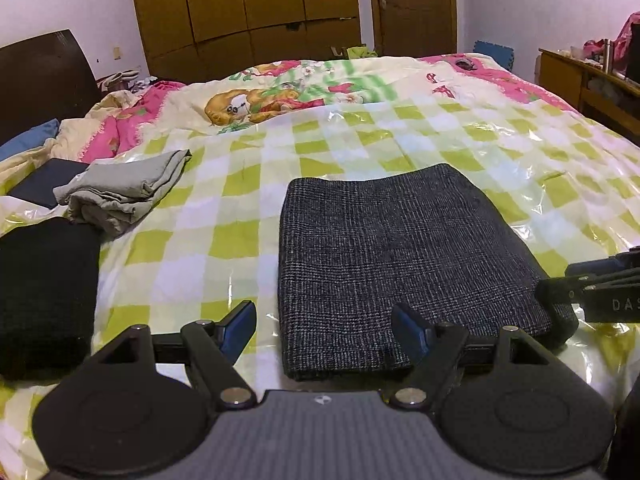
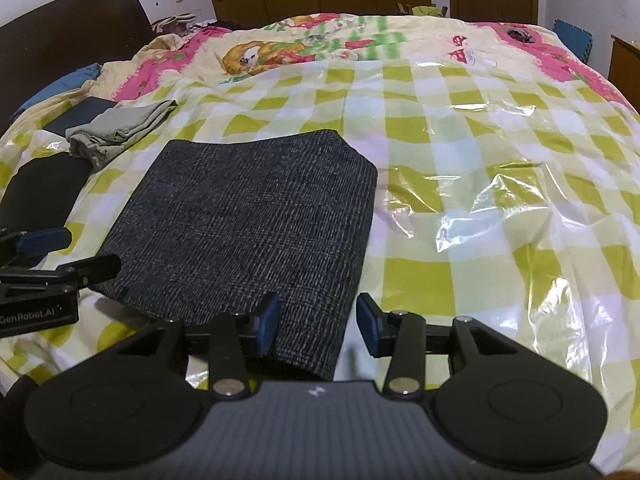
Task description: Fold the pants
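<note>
The dark grey checked pants lie folded into a flat rectangle on the green-and-white checked plastic sheet that covers the bed. My left gripper is open and wide, straddling the pants' near left corner without pinching it. It also shows at the left edge of the right wrist view. My right gripper hovers over the near right corner. Its jaws stand apart with fabric lying between the blue pads, which do not press on it. Its fingertips reach in from the right by the pants' near right corner.
To the left lie a folded grey garment, a folded black one and a dark blue one. A cartoon quilt covers the far bed. A dark headboard is left, a wooden table right.
</note>
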Available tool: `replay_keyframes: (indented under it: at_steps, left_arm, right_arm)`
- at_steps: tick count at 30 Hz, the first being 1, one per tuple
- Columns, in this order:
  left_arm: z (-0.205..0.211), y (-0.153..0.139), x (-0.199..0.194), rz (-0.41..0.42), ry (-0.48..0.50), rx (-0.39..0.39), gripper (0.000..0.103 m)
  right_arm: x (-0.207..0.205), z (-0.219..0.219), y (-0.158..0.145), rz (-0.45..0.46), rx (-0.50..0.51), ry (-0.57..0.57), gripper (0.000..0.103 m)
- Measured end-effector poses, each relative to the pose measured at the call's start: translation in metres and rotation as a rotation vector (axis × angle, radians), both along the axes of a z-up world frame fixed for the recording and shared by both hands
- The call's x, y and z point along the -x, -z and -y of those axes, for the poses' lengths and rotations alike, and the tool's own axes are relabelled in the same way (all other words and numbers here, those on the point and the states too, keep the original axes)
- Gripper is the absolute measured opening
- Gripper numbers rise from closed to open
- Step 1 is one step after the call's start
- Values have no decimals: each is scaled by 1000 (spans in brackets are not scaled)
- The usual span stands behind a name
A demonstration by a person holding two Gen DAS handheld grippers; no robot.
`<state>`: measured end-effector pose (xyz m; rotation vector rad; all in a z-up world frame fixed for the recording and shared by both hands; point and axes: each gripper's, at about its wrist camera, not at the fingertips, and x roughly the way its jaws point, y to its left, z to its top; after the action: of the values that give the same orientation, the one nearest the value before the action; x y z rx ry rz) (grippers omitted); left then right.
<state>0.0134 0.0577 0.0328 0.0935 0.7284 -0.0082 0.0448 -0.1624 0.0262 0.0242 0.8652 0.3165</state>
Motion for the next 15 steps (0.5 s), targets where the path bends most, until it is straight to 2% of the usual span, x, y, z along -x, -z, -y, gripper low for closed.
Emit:
replay_keyframes:
  at_steps: [5, 10, 15]
  left_arm:
    - [3, 5, -5, -15, 9, -9, 88]
    - [-3, 8, -11, -23, -2, -5, 88]
    - [-11, 11, -21, -23, -15, -6, 88]
  right_arm:
    - [-6, -2, 2, -6, 1, -2, 44]
    - [-12, -1, 4, -12, -3, 0, 50]
    - [-23, 2, 9, -35, -40, 15, 51]
